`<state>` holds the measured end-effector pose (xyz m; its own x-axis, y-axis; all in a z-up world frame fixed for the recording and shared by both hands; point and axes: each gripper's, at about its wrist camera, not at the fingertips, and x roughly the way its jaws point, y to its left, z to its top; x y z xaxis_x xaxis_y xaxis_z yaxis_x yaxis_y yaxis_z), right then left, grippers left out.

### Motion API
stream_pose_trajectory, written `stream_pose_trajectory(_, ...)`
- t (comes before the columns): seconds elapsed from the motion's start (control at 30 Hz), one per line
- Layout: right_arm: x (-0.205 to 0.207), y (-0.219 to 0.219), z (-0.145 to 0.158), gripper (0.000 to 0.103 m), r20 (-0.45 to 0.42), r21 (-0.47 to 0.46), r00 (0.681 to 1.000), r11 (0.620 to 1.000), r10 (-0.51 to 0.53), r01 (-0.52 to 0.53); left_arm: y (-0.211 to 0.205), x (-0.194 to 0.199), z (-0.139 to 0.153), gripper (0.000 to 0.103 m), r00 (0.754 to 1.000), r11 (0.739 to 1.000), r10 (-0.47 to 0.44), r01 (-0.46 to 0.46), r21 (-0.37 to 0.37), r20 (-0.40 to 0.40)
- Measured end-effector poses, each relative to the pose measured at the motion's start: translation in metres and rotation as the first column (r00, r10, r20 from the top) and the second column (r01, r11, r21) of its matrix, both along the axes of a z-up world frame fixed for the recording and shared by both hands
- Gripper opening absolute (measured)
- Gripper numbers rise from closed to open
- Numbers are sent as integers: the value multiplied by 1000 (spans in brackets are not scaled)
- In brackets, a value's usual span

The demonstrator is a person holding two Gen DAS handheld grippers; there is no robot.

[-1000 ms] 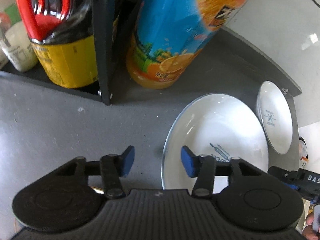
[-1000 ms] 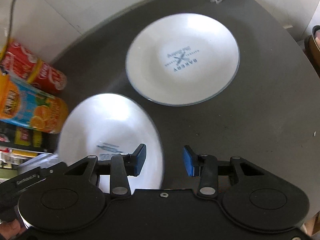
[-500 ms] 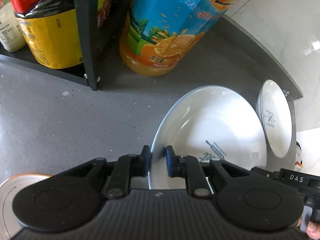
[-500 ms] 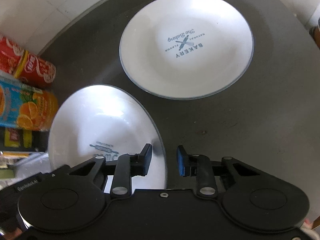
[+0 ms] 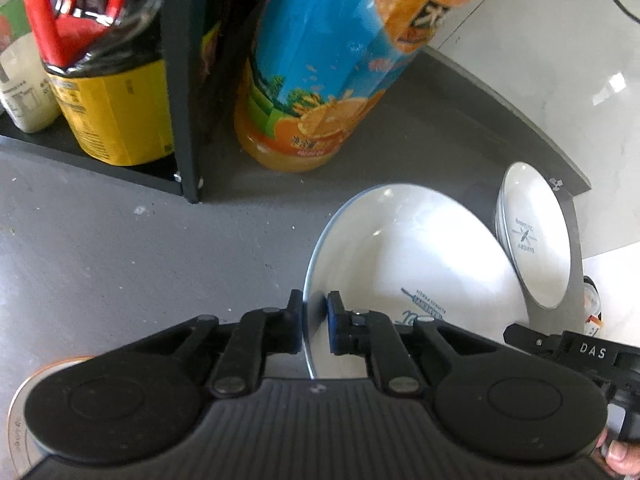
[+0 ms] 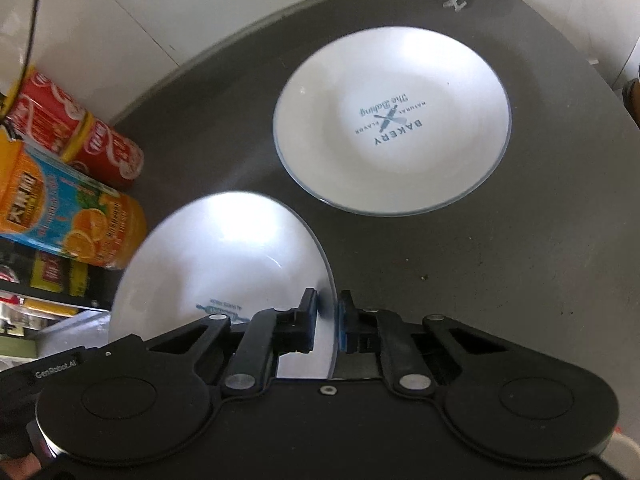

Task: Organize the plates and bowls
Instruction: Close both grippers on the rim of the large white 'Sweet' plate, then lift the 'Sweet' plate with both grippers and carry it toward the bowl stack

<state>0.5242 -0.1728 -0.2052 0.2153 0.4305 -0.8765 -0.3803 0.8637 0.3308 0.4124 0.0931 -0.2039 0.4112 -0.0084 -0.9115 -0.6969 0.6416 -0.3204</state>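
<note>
A white plate with a blue rim and a printed logo (image 5: pixel 416 256) (image 6: pixel 224 256) is held between both grippers. My left gripper (image 5: pixel 315 318) is shut on its left rim, and my right gripper (image 6: pixel 328 320) is shut on its right rim. The plate appears lifted and tilted over the dark grey table (image 6: pixel 500 272). A second white plate marked BAKERY (image 6: pixel 392 120) (image 5: pixel 534 236) lies flat on the table beyond it, toward the far right corner.
A large orange juice bottle (image 5: pixel 332 60) (image 6: pixel 60 208) and red cola cans (image 6: pixel 76 136) stand at the table's back left. A black shelf (image 5: pixel 180 80) holds a dark bottle with a yellow label (image 5: pixel 104 92). White tiled wall behind.
Both grippers closed from open onto opposite rims of the near plate. The plate has risen and tilted slightly, and both views have pulled back a little.
</note>
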Motion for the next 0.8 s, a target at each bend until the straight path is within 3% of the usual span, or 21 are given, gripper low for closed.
stream_pose_trajectory(0.4,-32,-9,21,7,63,84,998,996,-3,-3,8,-25,29,7,998,1000,-7,5,19,63)
stream_pose_trajectory(0.8,-104,-11,43,7,134,145,991,989,-9,-11,24,-76,57,8,994,999,-29,25,32,102)
